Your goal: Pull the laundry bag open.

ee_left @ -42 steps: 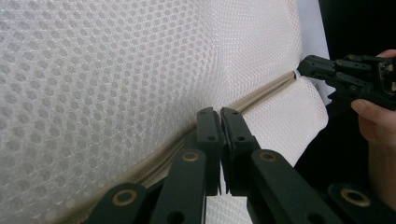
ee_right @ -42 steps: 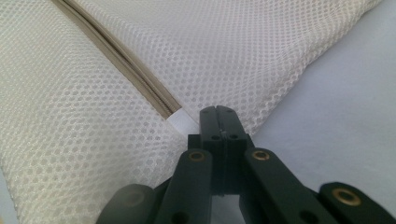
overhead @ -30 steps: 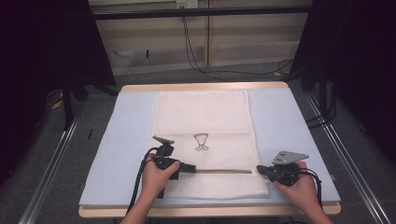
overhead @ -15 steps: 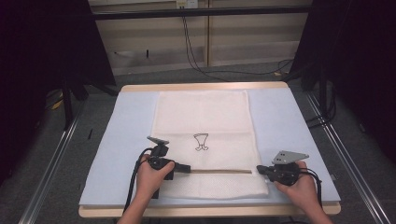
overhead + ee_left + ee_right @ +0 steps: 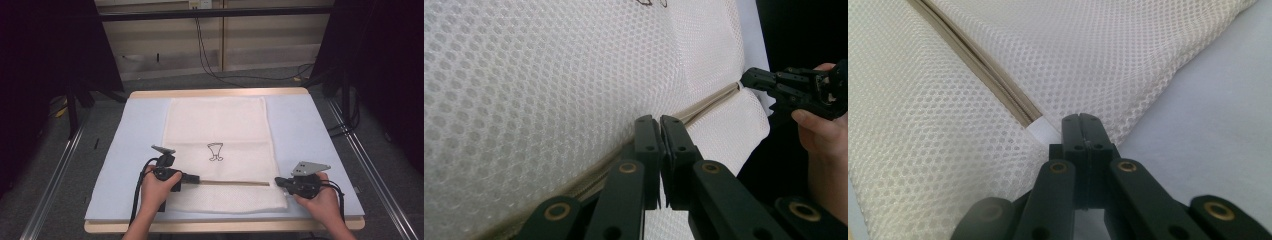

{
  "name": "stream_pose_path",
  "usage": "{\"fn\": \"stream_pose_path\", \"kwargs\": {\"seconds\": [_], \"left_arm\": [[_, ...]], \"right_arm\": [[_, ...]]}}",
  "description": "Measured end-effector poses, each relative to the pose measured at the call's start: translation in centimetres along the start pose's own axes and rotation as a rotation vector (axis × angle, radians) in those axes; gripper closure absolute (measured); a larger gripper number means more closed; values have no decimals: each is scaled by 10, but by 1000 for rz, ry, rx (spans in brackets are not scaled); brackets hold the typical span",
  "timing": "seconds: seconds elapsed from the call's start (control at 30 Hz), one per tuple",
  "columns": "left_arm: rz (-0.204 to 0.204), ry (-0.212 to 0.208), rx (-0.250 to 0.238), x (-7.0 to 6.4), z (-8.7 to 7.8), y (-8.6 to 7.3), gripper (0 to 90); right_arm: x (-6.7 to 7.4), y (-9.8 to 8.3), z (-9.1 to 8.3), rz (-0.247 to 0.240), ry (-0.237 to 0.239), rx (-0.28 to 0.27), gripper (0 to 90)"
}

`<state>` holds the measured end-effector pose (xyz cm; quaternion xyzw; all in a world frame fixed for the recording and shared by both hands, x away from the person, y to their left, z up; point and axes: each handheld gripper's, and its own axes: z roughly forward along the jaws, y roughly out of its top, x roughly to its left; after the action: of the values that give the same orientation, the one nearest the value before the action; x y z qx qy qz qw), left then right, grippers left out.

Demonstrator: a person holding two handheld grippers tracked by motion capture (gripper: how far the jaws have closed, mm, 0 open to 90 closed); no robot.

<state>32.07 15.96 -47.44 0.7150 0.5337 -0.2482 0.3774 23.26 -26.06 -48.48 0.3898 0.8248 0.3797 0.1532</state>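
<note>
A white mesh bag [image 5: 220, 125] with a small black drawing [image 5: 216, 151] lies flat on a pale blue mat [image 5: 300, 130]. A tan zipper [image 5: 235, 183] runs across the bag near its front edge. My left gripper [image 5: 196, 178] is at the zipper's left end. In the left gripper view its jaws [image 5: 660, 120] are pressed together right on the zipper line [image 5: 709, 102], and what they pinch is hidden. My right gripper [image 5: 278, 183] is shut on the mesh at the zipper's right end, beside a white tab [image 5: 1043, 131]; its tips [image 5: 1082, 118] lie on the fabric [image 5: 1098, 50].
The mat covers a wooden table whose far edge [image 5: 220, 93] shows. Bare mat lies left [image 5: 135, 135] and right of the bag. Metal rails [image 5: 55, 175] flank the table, and cables [image 5: 210, 60] trail on the floor behind. The other hand's gripper [image 5: 769, 82] appears in the left gripper view.
My left hand and gripper have shifted slightly to the left along the zipper line. The right hand has stayed put.
</note>
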Motion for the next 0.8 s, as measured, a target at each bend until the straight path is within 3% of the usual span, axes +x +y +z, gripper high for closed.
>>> {"fn": "stream_pose_path", "kwargs": {"seconds": [0.17,0.53,0.8], "left_arm": [[10,18,-2,4,-4,0,872],[-33,-14,-31,12,-19,-1,871],[-30,-26,-28,13,-23,0,871]], "right_arm": [[0,0,0,3,-1,0,900],[0,0,0,5,-1,3,900],[0,0,0,3,-2,4,900]]}}
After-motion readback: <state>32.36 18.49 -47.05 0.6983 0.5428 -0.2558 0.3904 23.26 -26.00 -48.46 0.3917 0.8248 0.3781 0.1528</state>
